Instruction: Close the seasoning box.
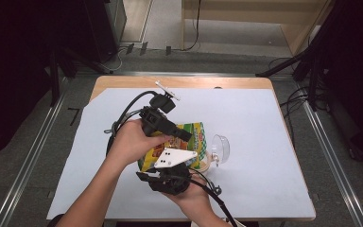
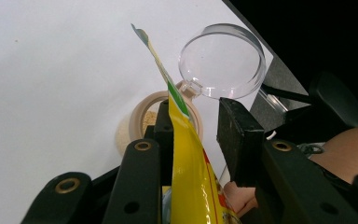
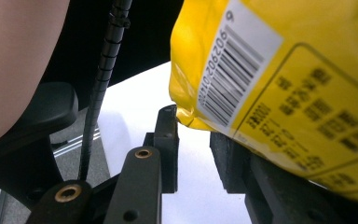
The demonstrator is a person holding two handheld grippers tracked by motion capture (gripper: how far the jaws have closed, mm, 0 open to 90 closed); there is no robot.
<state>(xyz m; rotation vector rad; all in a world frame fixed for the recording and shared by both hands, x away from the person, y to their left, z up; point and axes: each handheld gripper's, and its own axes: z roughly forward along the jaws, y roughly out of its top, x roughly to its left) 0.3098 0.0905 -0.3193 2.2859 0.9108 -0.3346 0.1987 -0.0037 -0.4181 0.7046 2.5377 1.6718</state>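
My left gripper (image 2: 193, 135) has the yellow bag's (image 2: 193, 182) top edge between its jaws at lower centre, seemingly pinched. My right gripper (image 3: 193, 140) grips the bag's bottom corner. Next, I judge, tilt toward the tan jar (image 2: 140, 122) beyond without spilling.
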